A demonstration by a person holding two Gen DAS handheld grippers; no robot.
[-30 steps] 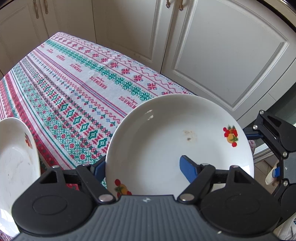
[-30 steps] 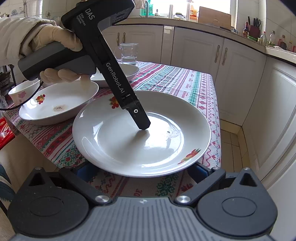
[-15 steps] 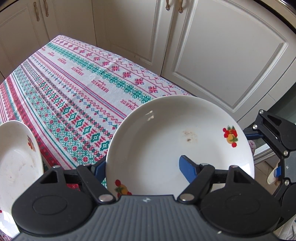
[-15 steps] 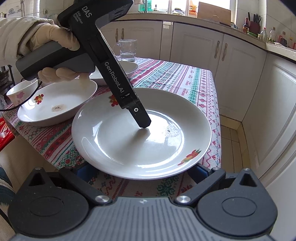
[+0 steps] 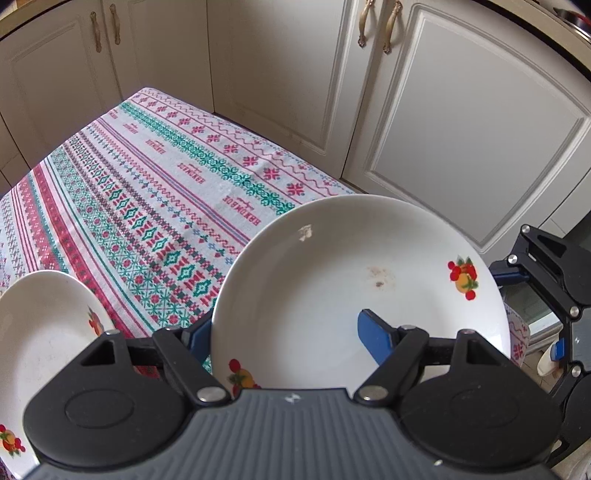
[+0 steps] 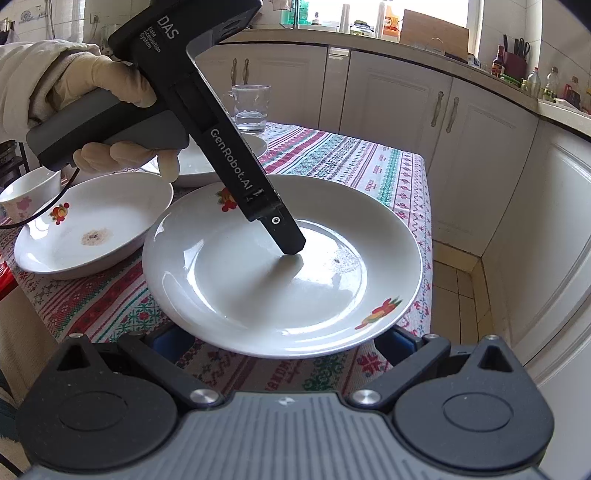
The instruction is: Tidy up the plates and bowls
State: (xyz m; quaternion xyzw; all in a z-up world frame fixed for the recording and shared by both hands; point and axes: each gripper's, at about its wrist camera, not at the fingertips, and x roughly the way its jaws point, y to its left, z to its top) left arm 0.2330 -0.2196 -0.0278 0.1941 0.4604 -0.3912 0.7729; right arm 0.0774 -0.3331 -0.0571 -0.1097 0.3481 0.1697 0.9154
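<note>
Left gripper (image 5: 284, 334): angled steeply down, jaws part-spread; one finger (image 5: 376, 334) at frame centre, other lower left. Gloved left hand (image 6: 110, 110) grips handle, upper left. Right gripper (image 6: 275, 341): fingers wide apart, bottom of frame.

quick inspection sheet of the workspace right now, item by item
surface: table under a patterned tablecloth, far half bare.
job's things: large plate with fruit prints at the near table edge; stained bowl beside it; another dish behind; small cup at far left.
clutter: glass mug with water at the back.
grippers: left tongs straddle the large plate's rim, one finger inside it, grip not certain; right tongs sit under its near rim, tips hidden.
cables: black cable from the left handle.
surroundings: cream kitchen cabinets; cluttered countertop.
</note>
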